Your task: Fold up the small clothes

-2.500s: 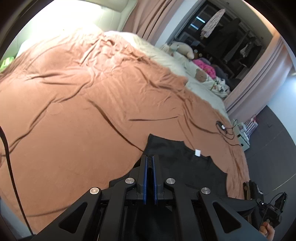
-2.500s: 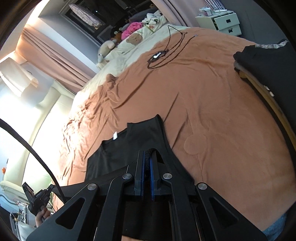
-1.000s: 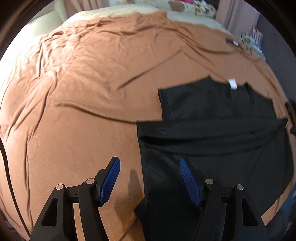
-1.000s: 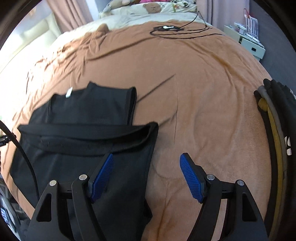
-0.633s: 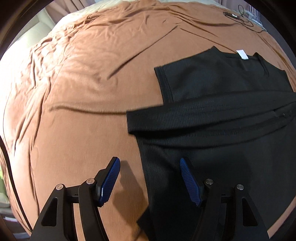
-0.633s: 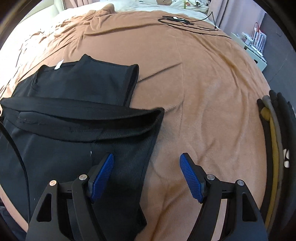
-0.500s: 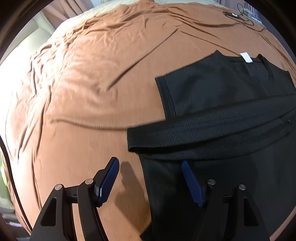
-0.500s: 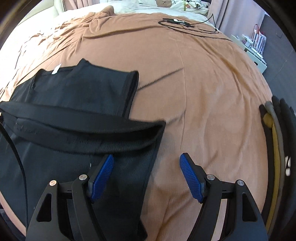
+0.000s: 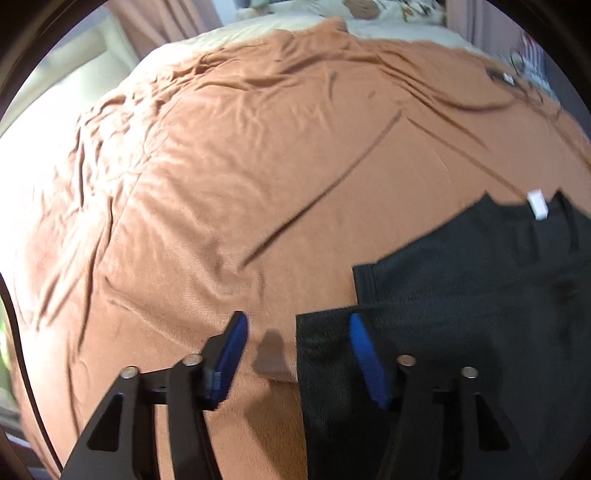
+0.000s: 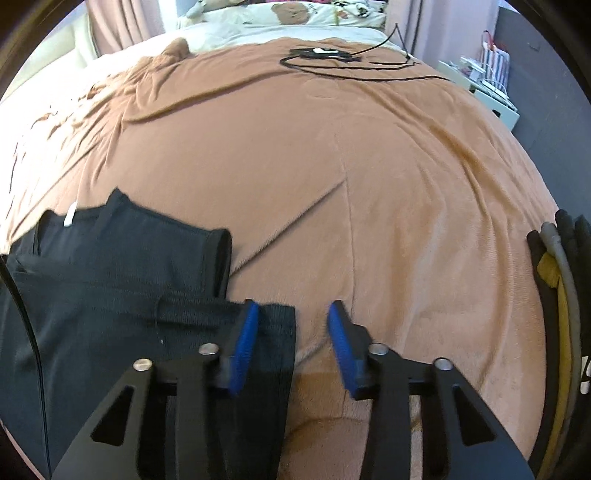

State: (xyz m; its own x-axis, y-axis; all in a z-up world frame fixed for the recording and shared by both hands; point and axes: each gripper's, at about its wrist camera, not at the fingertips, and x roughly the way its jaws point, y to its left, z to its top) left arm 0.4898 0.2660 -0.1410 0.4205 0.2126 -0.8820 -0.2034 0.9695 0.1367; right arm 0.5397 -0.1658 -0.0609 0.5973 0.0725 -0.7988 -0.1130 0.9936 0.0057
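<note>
A black garment (image 9: 480, 295) lies on the brown blanket (image 9: 258, 166), its lower part folded up over its upper part and a white neck label (image 9: 537, 203) showing at the far edge. My left gripper (image 9: 297, 321) straddles the fold's left corner. Its jaws are closing, with the cloth edge between the blue pads, which do not press on it. In the right wrist view the same garment (image 10: 110, 295) fills the lower left. My right gripper (image 10: 294, 310) straddles the fold's right corner, and its jaws are closing too, with cloth lying by the left pad.
A black cable with a small device (image 10: 321, 55) lies on the blanket (image 10: 369, 166) at the far side. A stack of folded dark and yellow clothes (image 10: 565, 295) sits at the right edge. Pillows (image 10: 291, 13) and a white drawer unit (image 10: 495, 96) lie beyond.
Both grippers slid forward along the garment's sides to the corners of the folded-over band. Their jaws, wide apart half a second ago, have narrowed, the right more than the left.
</note>
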